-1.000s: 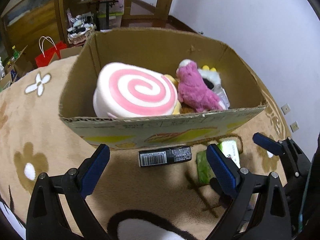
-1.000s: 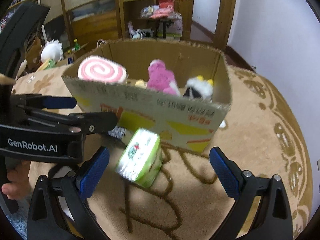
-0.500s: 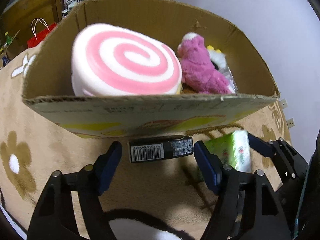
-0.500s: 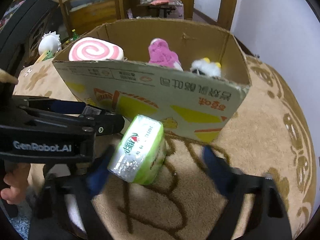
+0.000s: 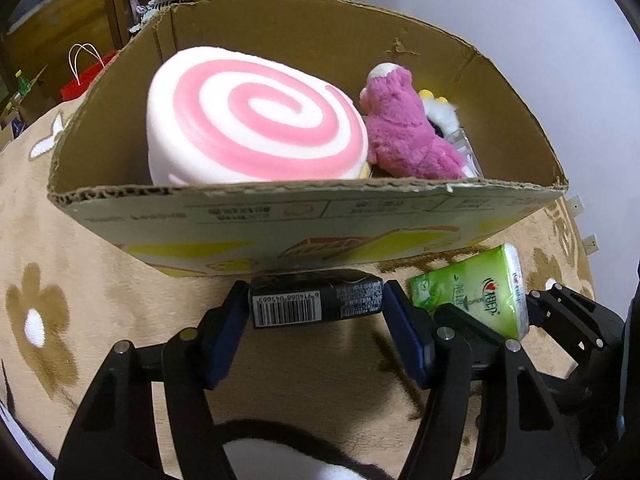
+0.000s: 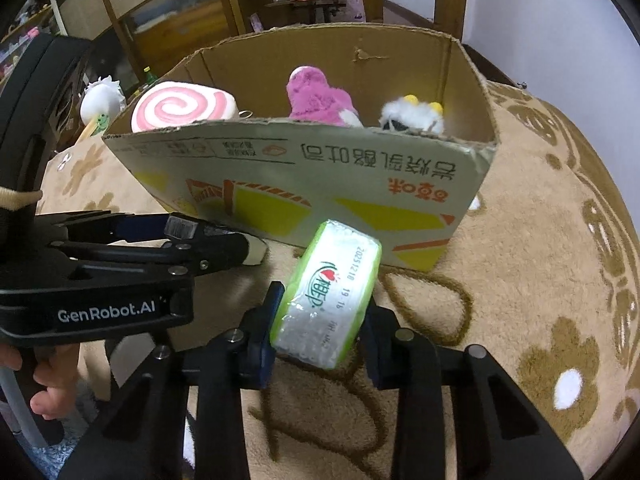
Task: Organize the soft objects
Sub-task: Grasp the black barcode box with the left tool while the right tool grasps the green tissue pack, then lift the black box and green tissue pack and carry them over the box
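Both grippers have closed within the last second: the left gripper (image 5: 316, 306), whose jaws stood wide a moment ago, now pinches the black pack (image 5: 316, 304) by its two short ends, and the right gripper (image 6: 322, 320) has clamped the green tissue pack (image 6: 328, 300) across its width. Earlier the two packs lay loose on the tan rug (image 6: 540, 280) in front of the cardboard box (image 6: 320, 184); now the green one looks raised off the pile and tipped toward the box, while I cannot tell whether the black one has left the rug. To my eye the picking is done and the carry over the near wall comes next. The left tool sits low and level, nose almost against the box front; the right one, just beside it, angles upward. Inside the box already rest the pink swirl cushion (image 5: 256, 120), the pink plush (image 5: 404, 136) and a white fluffy toy (image 6: 412, 118)
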Available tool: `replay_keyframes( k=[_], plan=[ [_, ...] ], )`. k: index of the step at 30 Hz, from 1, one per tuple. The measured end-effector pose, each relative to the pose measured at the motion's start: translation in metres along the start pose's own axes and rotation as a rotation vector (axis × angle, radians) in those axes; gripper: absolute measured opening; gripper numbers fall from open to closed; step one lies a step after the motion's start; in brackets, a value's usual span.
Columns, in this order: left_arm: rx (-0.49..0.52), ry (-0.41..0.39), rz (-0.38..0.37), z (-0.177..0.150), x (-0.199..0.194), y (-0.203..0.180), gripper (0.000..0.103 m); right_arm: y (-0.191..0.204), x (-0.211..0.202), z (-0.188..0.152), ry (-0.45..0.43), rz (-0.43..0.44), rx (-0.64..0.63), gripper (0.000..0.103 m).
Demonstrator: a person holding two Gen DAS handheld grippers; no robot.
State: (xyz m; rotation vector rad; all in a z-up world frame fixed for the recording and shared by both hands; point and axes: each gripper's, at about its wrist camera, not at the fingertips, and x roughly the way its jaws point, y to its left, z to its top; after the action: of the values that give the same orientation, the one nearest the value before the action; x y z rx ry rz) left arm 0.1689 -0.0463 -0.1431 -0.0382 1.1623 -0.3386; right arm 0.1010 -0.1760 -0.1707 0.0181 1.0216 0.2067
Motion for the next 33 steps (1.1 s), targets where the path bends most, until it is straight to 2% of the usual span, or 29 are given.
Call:
replay_keyframes(
  k=[9, 17, 26, 33],
  plan=[
    [0.043, -0.022, 0.053, -0.004, 0.003, -0.012, 0.066, -0.008, -0.005, 0.001, -0.029, -0.027, 0.020, 0.037],
    [0.086, -0.069, 0.111, -0.012, -0.012, -0.016, 0.066, -0.011, -0.011, 0.003, -0.054, -0.060, 0.041, 0.037],
    [0.081, -0.235, 0.199, -0.032, -0.063, -0.028, 0.066, -0.012, -0.030, 0.005, -0.101, -0.091, 0.038, 0.037],
    [0.075, -0.330, 0.221, -0.039, -0.102, -0.022, 0.066, -0.002, -0.061, 0.004, -0.177, -0.116, 0.005, 0.037]
  ],
)
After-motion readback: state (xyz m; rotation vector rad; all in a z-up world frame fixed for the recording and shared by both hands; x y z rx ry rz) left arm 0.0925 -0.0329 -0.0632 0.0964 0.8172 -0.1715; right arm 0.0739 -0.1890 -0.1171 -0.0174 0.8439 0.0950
